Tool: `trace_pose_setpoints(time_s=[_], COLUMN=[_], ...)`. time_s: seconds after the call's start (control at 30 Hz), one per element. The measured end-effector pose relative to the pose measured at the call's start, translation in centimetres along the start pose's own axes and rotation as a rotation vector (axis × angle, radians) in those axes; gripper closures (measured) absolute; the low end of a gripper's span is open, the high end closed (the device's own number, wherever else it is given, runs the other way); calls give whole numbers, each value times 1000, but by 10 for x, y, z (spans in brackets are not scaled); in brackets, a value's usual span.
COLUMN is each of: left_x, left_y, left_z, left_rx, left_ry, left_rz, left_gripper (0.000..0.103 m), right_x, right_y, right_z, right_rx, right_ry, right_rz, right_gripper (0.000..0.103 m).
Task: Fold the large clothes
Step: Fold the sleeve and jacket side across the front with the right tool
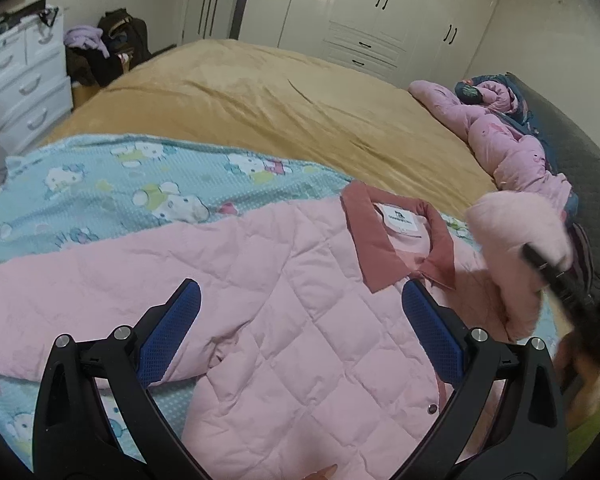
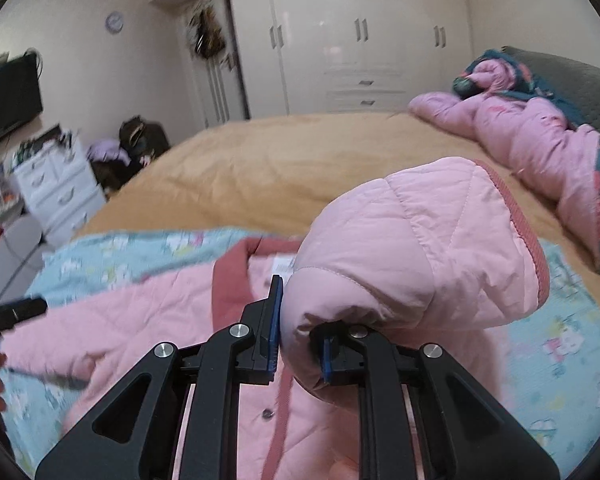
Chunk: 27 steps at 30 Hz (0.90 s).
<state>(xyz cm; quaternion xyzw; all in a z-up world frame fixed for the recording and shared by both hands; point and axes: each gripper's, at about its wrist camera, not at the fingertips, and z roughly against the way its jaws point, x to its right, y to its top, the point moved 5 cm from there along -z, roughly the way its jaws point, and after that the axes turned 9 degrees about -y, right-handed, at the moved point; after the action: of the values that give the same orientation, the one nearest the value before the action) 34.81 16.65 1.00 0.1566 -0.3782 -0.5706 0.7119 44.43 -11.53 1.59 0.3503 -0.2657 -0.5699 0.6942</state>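
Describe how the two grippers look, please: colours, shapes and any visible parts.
Both the left gripper and the right gripper have black angular plastic frames with triangular cut-outs, round silver bolts at the joints and blue textured pads inside the fingers. No cables or markings show.

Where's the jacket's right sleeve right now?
In the right wrist view, the sleeve is lifted off the bed, pinched in the right tool, raised above the jacket body just right of the dark pink collar.
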Motion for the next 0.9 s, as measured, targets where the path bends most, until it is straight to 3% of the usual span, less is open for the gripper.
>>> trace_pose_setpoints(time_s=[0.23,0.3,0.37,0.43,0.63,0.7,0.77,0.9], left_x=[-9,-8,-6,-3,3,5,4,-1], left_y=[-13,-16,-20,-24,-32,-34,-33,-24], left_z=[-18,-23,-29,-34,-47,-49,-48,-36], left_rx=[-35,-45,-57,-70,-95,-101,-100,-68], left_ry=[-22,-26,-34,-48,-79,-87,-94,-97], left_rz=[12,16,17,17,34,41,49,68], left_gripper=[9,9,9,9,9,9,9,9], right_x=[-32,-30,-27,-22,33,51,57,37], right_y=[-66,-83,-94,-99,-97,-90,-81,-60], right_z=[-46,-50,-48,-41,-9,-6,-10,3], right_rx=[-124,-155,-182,-180,-109,-80,-94,-37], right_ry=[44,78,104,103,132,100,117,174], right_rz=[-9,-43,-77,-114,-414,-483,-508,-424], right_gripper=[85,72,25,16,16,18,67,79])
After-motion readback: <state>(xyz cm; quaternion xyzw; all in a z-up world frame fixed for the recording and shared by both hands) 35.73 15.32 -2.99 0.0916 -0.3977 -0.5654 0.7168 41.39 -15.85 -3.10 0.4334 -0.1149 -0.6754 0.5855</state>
